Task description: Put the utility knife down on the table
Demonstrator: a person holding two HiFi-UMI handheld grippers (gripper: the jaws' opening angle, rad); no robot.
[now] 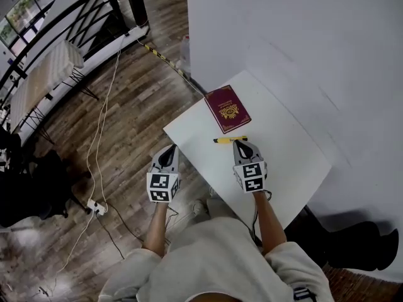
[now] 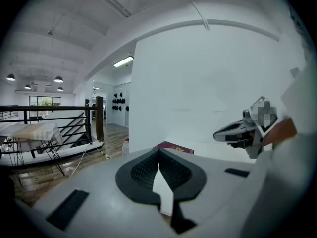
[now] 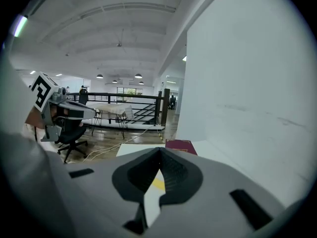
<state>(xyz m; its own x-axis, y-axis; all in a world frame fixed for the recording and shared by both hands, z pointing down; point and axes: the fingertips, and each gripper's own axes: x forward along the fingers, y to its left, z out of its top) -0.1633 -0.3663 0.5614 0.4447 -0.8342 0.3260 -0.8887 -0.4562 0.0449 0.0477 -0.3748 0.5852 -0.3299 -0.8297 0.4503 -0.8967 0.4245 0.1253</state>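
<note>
A yellow utility knife lies flat on the white table, just in front of a maroon book. My right gripper hovers above the table, its tip close behind the knife, jaws shut with nothing in them. A strip of the yellow knife shows below the shut right gripper, with the book beyond. My left gripper hangs off the table's left corner, shut and empty. From the left gripper I see the book and the right gripper.
A white wall rises behind the table. Left of the table is wooden floor with white cables and a power strip. Farther left stand a folding table, a black railing and a dark chair.
</note>
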